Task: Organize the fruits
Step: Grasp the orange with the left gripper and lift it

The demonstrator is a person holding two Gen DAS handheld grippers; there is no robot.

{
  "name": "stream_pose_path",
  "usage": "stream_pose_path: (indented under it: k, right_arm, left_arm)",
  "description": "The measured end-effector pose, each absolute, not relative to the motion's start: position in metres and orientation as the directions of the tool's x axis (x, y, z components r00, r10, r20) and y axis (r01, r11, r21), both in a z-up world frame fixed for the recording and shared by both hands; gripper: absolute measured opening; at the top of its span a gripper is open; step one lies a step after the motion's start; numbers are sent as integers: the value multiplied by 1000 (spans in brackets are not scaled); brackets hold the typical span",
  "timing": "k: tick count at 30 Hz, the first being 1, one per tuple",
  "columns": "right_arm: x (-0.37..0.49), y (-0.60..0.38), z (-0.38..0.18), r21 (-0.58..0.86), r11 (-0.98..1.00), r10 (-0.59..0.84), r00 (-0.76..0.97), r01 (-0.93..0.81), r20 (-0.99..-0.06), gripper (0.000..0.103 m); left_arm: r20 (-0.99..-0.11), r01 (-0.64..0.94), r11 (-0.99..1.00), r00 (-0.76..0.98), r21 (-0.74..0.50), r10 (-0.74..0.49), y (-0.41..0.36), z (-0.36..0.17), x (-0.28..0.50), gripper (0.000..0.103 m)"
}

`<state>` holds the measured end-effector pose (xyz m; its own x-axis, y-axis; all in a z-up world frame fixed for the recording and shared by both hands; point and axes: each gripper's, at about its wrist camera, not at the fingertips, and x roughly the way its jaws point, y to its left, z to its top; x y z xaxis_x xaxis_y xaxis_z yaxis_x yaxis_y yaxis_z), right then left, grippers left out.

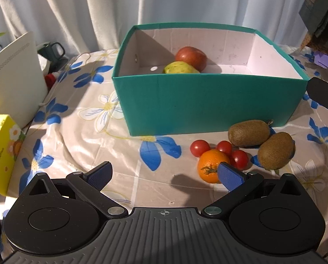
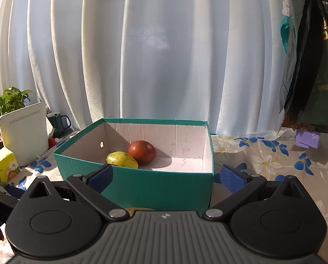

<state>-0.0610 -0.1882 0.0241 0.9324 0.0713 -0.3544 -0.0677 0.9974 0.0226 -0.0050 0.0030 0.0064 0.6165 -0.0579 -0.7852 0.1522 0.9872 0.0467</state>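
A teal box (image 1: 207, 101) stands on the flowered tablecloth and holds a red apple (image 1: 191, 57) and a yellow-green fruit (image 1: 179, 68). In front of it lie two kiwis (image 1: 248, 133) (image 1: 275, 150), three cherry tomatoes (image 1: 200, 147) and an orange (image 1: 211, 166). My left gripper (image 1: 165, 176) is open low over the cloth, its right pad beside the orange. My right gripper (image 2: 167, 179) is open in front of the box (image 2: 142, 184), nothing between its fingers. The apple (image 2: 142, 153) and yellow-green fruit (image 2: 121, 159) show inside. A kiwi top (image 2: 139, 209) peeks just below the fingers.
A white device (image 1: 14, 83), a yellow carton (image 1: 1, 151) and a dark mug (image 1: 52, 51) stand at the left. Dark bags (image 2: 313, 66) hang at the right above a purple block (image 2: 306, 139). A pale curtain closes off the back.
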Motion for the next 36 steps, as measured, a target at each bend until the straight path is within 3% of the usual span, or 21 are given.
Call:
stream_pose_path:
  k: [8,14,31,32,35,36]
  right_arm:
    - [-84,-202,8,46,999,11,923,7,-385,103]
    - [-87,-208,0,41,999,-12,910,32,-415,103]
    - [-72,-218,-11,51,998,-15,888,43,-459,103]
    - [-71,-219,-11,53,998,-13,888,42,-460,103]
    - [-69,-219,-11,55,997,-15,888,46,-460,103]
    - [-68,-219,-11,56,997,-15,887,46,-461,103]
  left_arm:
    - [-735,248,958,675,146,-63,-32,-12,-18,103]
    - [-743,297,950,657,99,-128,-43,-24,-18,103]
    - [-749,281,954,653,103,-111,-45,-41,-5,103]
    - [-751,277,955,651,101,-110,-44,-42,-4,102]
    - [-758,274,956,644,104,-102,-43,-44,-1,83]
    - [-767,274,956,634,105,-97,-43,-46,1,82]
